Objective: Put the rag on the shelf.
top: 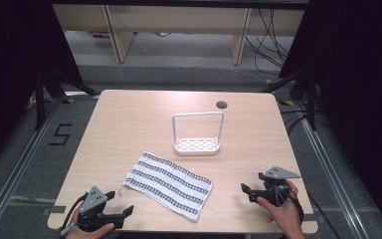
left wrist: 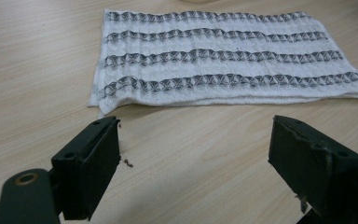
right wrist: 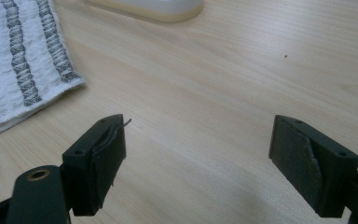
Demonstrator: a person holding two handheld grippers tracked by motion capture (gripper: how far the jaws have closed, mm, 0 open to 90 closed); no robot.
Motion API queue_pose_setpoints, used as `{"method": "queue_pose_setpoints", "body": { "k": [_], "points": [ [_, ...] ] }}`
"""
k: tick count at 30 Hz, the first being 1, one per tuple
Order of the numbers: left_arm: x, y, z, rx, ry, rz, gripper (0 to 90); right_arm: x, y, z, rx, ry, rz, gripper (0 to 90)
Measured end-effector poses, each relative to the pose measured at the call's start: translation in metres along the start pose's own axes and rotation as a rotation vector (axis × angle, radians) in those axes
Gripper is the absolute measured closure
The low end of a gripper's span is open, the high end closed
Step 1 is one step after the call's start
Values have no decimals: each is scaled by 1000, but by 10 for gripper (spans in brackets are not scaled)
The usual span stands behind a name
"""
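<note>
Two grippers wait at your near edge of the table (top: 129,107), and nothing is grasped yet; the work looks barely begun. Start at your left: the left gripper (top: 124,213) sits low over the wood with its jaws spread wide and empty; in the left gripper view the striped cloth (left wrist: 223,58) lies flat just ahead of the fingers (left wrist: 91,168), its near hem and left corner closest to them, not touching. The cloth (top: 169,183) is spread between your two hands, slanting across the table; it appears folded double, though you cannot be sure from here. Beyond it, farther from both sets of fingers, stands a small white rack (top: 198,144) with an upright wire hoop; nothing hangs on it. At your right, the right gripper (top: 246,190) is likewise released, jaws well apart over bare wood; in the right gripper view the cloth's corner (right wrist: 23,70) lies ahead and off to the left of its fingers (right wrist: 98,163), with the rack's base (right wrist: 154,8) farther ahead. What is left, most likely: close in, pinch a corner each, lift, and carry the cloth toward the rack.
</note>
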State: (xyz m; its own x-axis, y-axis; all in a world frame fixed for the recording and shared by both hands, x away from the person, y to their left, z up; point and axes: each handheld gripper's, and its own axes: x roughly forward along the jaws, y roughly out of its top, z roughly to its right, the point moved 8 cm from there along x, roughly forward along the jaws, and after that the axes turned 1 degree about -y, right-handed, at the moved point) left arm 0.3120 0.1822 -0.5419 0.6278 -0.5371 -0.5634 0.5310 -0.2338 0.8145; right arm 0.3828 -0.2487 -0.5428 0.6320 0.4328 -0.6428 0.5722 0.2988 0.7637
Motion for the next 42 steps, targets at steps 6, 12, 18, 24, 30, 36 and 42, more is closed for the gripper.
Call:
{"method": "queue_pose_setpoints", "body": {
  "k": [6,12,18,24,30,36,42],
  "points": [
    [2,-2,1,35,3,-22,157,1,1,-2,-7,13,2,203],
    [5,-1,6,49,1,-12,165,0,3,-4,-13,21,10,225],
    [5,1,13,26,-37,-4,190,-1,6,-9,-30,26,20,260],
    [10,1,23,18,-69,-5,194,-1,10,-14,-40,40,22,268],
    [15,1,33,34,-89,-11,193,2,15,-27,-54,71,21,271],
    [19,-1,42,95,-88,-42,193,7,18,-38,-61,77,8,275],
    [26,3,56,110,-97,-36,195,15,27,-47,-117,100,15,306]
  ]
}}
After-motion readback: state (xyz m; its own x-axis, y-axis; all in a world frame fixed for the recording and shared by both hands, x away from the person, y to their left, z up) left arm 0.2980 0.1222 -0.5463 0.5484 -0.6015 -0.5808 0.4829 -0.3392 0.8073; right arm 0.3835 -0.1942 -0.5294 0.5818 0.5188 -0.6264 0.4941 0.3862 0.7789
